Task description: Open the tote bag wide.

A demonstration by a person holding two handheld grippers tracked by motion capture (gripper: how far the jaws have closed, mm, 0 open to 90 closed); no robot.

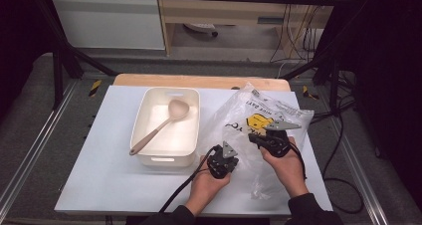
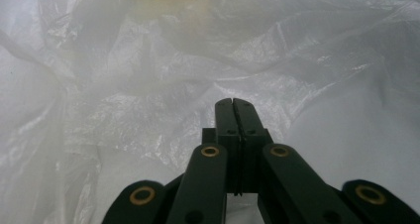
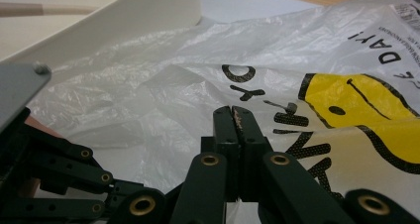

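Your left gripper [image 2: 233, 102] has its jaws pressed flat together, a thin edge of the plastic bag [image 2: 148, 85] seeming to run down between them at the base; crumpled translucent film lies all around the tips. Your right gripper [image 3: 233, 110] is likewise clenched, jaws closed with bag film apparently pinched in the seam, tips sitting against the printed face of the bag [image 3: 356, 110], beside the yellow smiley and black lettering. In the high view, your left gripper [image 1: 222, 161] sits at the bag's near-left edge, just beside the tub; your right gripper [image 1: 271, 140] rests further in on the bag [image 1: 259, 110], both hands entering from the bottom. The bag lies spread on the right half of the white tabletop [image 1: 99, 155], touching the tub's right wall. White tub [image 1: 147, 158] stands left of centre, holding a beige spoon [image 1: 161, 125], bowl toward the far right corner, handle toward the near left.
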